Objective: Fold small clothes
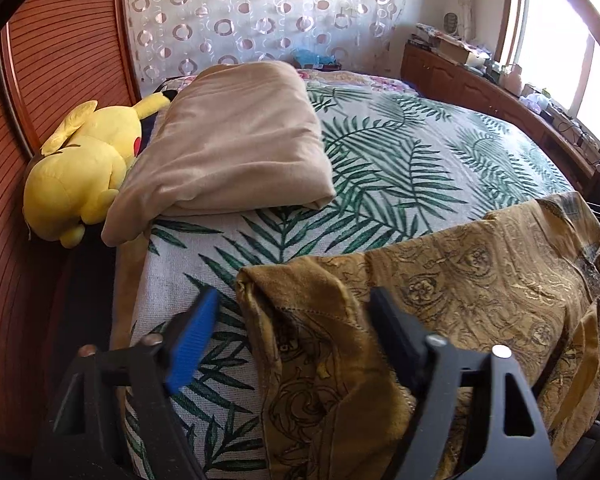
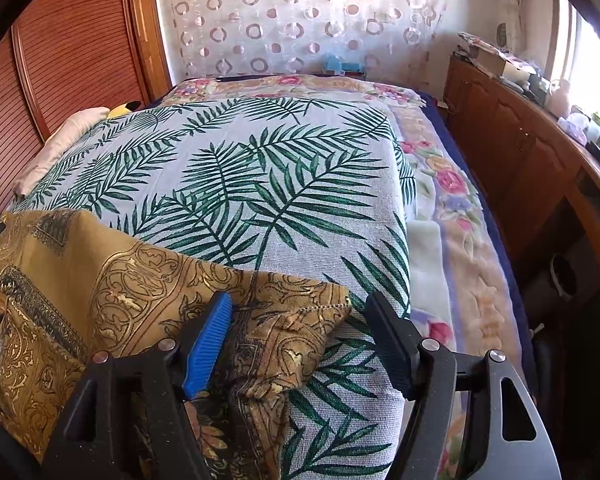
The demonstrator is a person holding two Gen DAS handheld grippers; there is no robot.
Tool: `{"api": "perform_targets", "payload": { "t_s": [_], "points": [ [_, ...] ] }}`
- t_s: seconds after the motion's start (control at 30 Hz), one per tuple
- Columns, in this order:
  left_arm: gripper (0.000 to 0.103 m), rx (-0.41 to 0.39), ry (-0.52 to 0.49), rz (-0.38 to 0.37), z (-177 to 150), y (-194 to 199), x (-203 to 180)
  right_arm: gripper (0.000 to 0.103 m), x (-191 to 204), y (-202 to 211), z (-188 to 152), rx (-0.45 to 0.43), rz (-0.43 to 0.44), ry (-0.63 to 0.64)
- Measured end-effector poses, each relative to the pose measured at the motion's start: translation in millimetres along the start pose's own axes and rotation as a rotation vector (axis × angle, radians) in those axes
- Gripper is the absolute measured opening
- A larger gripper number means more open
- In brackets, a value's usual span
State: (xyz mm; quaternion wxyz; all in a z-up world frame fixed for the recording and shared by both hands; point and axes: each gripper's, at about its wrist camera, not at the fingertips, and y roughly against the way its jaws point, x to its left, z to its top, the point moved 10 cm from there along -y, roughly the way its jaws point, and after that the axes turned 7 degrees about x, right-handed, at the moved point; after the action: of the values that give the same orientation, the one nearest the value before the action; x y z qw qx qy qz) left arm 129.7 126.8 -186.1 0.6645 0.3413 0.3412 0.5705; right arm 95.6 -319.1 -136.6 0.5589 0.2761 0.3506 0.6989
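A mustard-gold patterned garment (image 1: pixel 480 280) lies spread across the near edge of the bed, over the palm-leaf cover (image 1: pixel 380 160). My left gripper (image 1: pixel 292 312) is open, its jaws wide apart on either side of the garment's left corner. In the right wrist view the same garment (image 2: pixel 140 280) lies at the lower left. My right gripper (image 2: pixel 300 320) is open, its jaws on either side of the garment's right corner (image 2: pixel 300 320). Neither gripper pinches the cloth.
A folded beige blanket (image 1: pixel 236 140) and a yellow plush toy (image 1: pixel 80 168) lie at the bed's left, by the wooden headboard (image 1: pixel 40 80). A floral blanket (image 2: pixel 452 208) and a wooden cabinet (image 2: pixel 520 152) with clutter run along the right, under a bright window.
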Motion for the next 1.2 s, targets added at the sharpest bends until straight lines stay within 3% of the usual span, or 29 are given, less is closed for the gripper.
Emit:
{"api": "perform_targets", "payload": {
  "t_s": [0.07,0.13,0.2,0.23,0.4,0.53,0.63,0.87,1.2],
  "points": [
    [0.05,0.001,-0.008,-0.02,-0.7,2.1,-5.0,0.061,4.8,1.2,-0.7,-0.002,0.02,0.021],
    [0.032,0.007,-0.022,-0.038,-2.0,3.9,-10.3,0.032,15.1,3.8,-2.4,-0.003,0.063,0.051],
    [0.016,0.008,-0.038,-0.038,-2.7,6.9,-14.7,0.013,25.6,5.6,-5.0,0.005,0.122,0.07],
    [0.011,0.007,-0.049,-0.045,-3.5,10.1,-18.1,0.012,27.3,6.8,-6.0,0.003,0.12,0.075],
    [0.009,-0.093,-0.029,-0.065,0.4,53.0,-29.7,0.01,36.0,38.6,-9.0,-0.084,0.141,0.077],
    [0.008,-0.253,-0.014,-0.137,13.2,126.8,-44.5,0.009,35.0,97.0,-3.9,-0.212,0.146,0.041],
    [0.008,-0.355,-0.029,-0.15,28.5,179.2,-53.0,0.009,37.6,144.8,3.8,-0.297,0.15,0.037],
    [0.008,-0.521,-0.077,-0.242,58.7,280.9,-77.0,0.009,47.2,255.2,31.9,-0.446,0.128,0.079],
    [0.008,-0.76,-0.104,-0.152,110.2,397.9,-67.8,0.008,58.6,404.7,80.2,-0.668,0.071,0.178]
  ]
}}
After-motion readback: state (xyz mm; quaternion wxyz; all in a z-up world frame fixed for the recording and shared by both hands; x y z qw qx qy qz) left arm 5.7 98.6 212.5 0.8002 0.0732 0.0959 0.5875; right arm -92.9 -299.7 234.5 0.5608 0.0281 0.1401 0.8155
